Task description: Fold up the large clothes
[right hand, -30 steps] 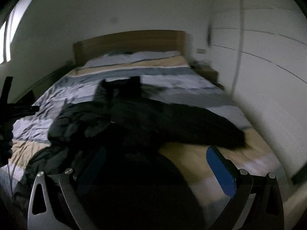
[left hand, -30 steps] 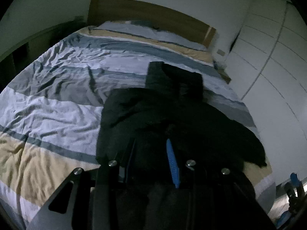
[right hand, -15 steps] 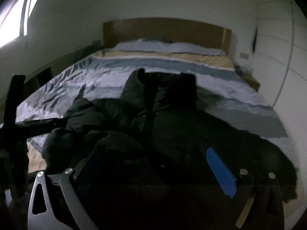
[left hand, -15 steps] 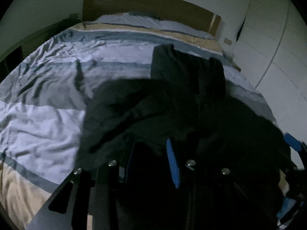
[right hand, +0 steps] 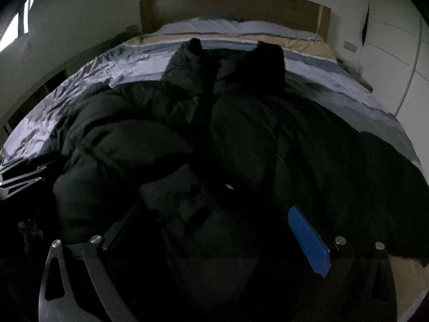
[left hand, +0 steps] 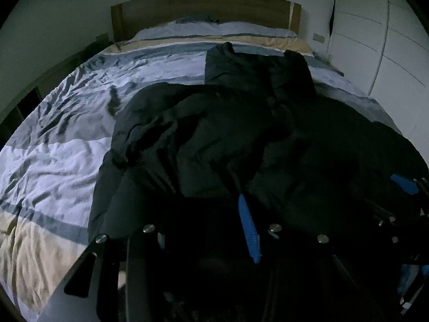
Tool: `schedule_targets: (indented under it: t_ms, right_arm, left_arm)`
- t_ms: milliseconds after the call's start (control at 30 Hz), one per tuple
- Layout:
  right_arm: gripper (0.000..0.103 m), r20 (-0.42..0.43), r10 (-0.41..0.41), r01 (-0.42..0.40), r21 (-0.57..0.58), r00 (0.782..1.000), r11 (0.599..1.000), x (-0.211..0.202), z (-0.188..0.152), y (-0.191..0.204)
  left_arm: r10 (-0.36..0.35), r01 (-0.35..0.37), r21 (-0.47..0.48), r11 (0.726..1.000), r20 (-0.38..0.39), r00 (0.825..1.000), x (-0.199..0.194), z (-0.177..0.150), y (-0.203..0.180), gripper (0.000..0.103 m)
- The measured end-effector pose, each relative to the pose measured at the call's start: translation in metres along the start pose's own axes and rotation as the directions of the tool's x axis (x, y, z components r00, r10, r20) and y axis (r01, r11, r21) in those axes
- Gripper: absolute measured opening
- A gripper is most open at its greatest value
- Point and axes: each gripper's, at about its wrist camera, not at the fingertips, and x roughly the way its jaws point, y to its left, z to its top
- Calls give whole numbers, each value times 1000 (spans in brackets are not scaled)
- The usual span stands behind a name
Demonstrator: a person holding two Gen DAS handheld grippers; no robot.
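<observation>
Left wrist view: a large black puffer jacket (left hand: 241,134) lies spread across the right half of a bed (left hand: 67,139), on top of a rumpled striped duvet (left hand: 53,166) in pale blue, grey and tan bands. Its collar end points toward the wooden headboard (left hand: 203,8), where pillows (left hand: 214,29) sit under the bedding. The room is dim, and the jacket's folds are hard to read. The left tongs (left hand: 206,214) hang low over the jacket's near edge; one blue pad (left hand: 249,230) shows clearly, while the other finger is lost in shadow. Its jaws are opening, and dark fabric lies between them, but whether the pads are pressing on it I cannot tell. At the right edge of this view the right tongs (left hand: 402,185) appear as a blue tip above the jacket. White wardrobe doors (left hand: 388,40) stand along the right side of the bed.

From the right wrist view, the jacket (right hand: 241,123) fills the middle, its two collar flaps raised toward the headboard (right hand: 233,5) and a bunched sleeve lying at the left. The right tongs (right hand: 214,230) stand wide, with one blue pad (right hand: 308,241) at the right and a dark finger at the left, the jacket's hem area lying loosely between them without being pinched. The left tongs (right hand: 18,177) show at the left edge as dark metal.
</observation>
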Motion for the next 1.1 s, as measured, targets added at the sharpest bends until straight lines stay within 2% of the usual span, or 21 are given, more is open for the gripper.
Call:
schedule_targets:
  t_ms: [100,400,767,1100]
  right_arm:
    - [102,-10,-19,19,-13,1000,1000,-8,-7,-2]
    - [103,-42,-81,80,-25,996,996,-47,-33,-11]
    - [103,35,-75,70,111,997,991,-136,-67,-49]
    - [103,47,-43,28,287,998,957,-156,-96,-104]
  left_arm:
    - [10,-10,14,1000,-8,1000,-12,-6,-6,40]
    - [-23,23,21,1000,-16,1000,-73,-28,-31,40]
    - [-64,63,51,997,25,998,-160,-58,-80,40]
    - [-93,93,-7,996,18,996,-202,-76,-74,40]
